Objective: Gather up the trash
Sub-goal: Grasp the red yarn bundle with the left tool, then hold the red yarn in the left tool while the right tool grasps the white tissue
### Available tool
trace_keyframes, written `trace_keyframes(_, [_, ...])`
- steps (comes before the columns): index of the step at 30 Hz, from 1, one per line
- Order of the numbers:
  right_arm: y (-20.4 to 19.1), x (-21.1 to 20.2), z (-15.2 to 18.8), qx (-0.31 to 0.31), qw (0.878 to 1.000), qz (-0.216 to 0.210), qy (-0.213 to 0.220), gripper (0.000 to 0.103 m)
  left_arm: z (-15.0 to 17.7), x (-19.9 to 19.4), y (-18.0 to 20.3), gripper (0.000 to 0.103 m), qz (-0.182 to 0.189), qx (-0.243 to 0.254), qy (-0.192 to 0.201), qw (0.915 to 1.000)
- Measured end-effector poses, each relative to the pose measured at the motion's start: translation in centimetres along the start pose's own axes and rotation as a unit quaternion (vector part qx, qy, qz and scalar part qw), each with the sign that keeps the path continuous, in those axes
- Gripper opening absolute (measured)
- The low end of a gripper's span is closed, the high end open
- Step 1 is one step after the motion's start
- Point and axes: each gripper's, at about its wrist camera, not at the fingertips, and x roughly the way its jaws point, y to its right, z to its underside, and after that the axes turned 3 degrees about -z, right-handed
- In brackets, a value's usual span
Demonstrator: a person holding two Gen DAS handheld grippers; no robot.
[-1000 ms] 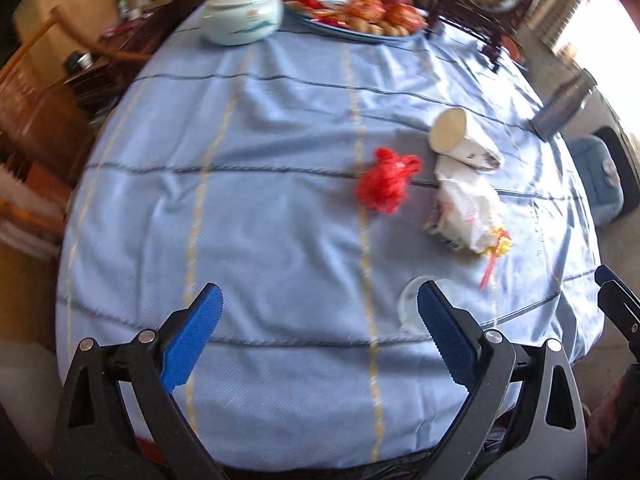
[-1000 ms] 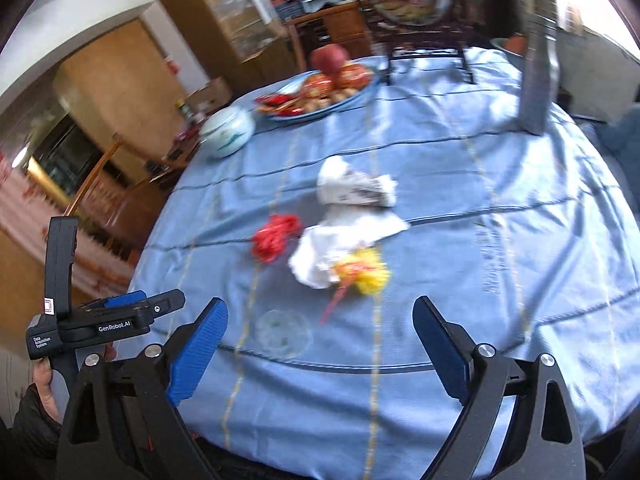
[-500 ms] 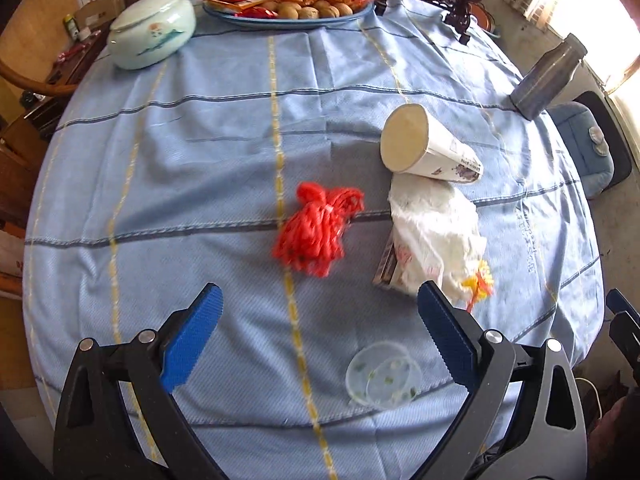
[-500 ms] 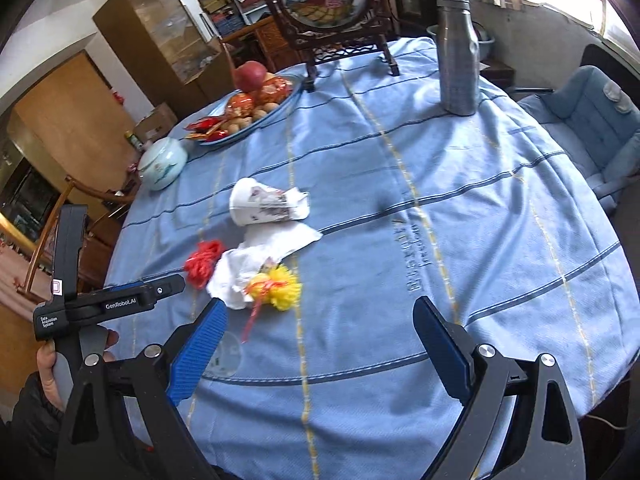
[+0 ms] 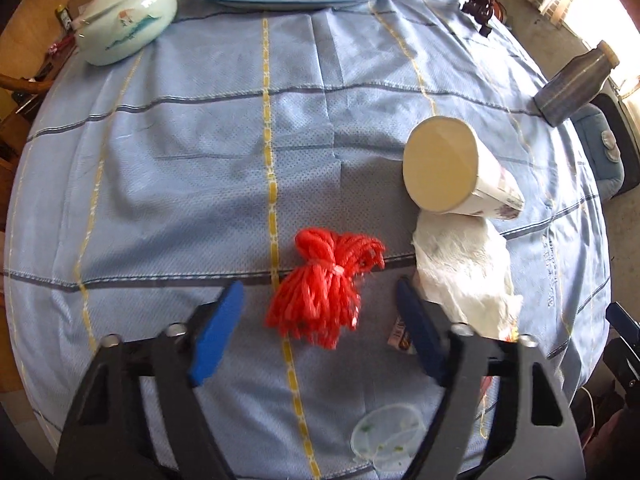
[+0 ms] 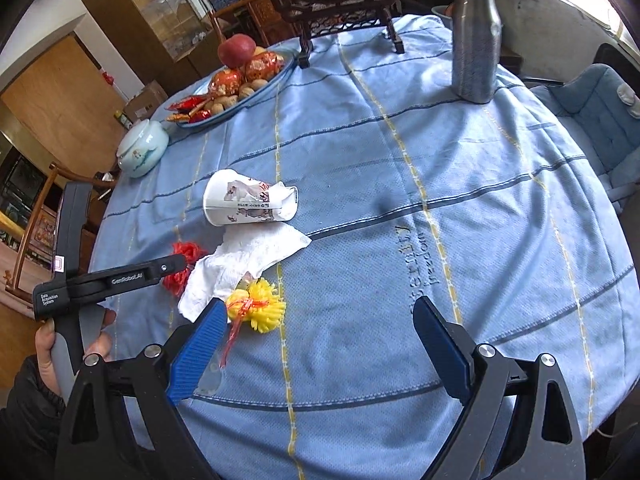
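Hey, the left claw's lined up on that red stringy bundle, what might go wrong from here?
1. The red string bundle is loose and frayed, so the open left claw may pinch only a few strands and drop the rest.
2. The crumpled tissue sits right beside the claw's right finger and could get snagged or dragged, nudging the tipped paper cup that touches it.

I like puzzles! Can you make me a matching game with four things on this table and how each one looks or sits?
Things:
1. printed white paper cup
2. tall grey metal bottle
3. red string bundle
4. pale green lidded ceramic jar

States:
a. standing upright
b. lying on its side
c. closed with its lid
d. tied in the middle

Pairs: 1-b, 2-a, 3-d, 4-c
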Motion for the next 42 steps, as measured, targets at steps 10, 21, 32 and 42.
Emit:
trace_keyframes(10, [-2.9, 3.3, -2.3, -0.064, 0.997, -0.031, -0.037, 0.091, 0.1, -1.3, -2.3, 0.033, 0.017, -0.02, 0.014, 0.9995])
trace_keyframes(21, [-6.0, 7.8, -4.2, -0.104, 0.988, -0.078, -0.086, 0.088, 1.6, -3.2, -6.7, 0.033, -0.008, -0.107, 0.026, 0.9939])
trace_keyframes(32, [-5.8, 12.1, -4.8, -0.1, 0.983, -0.086, -0.129, 0.068, 2.3, -2.6, -7.5, 0.033, -0.027, -0.139, 0.014, 0.9898])
trace_keyframes(42, [-6.2, 8.8, -5.1, -0.118, 0.982, -0.119, -0.088, 0.003, 1.3, -3.5, -6.0, 0.033, -0.029, -0.121, 0.028, 0.9919])
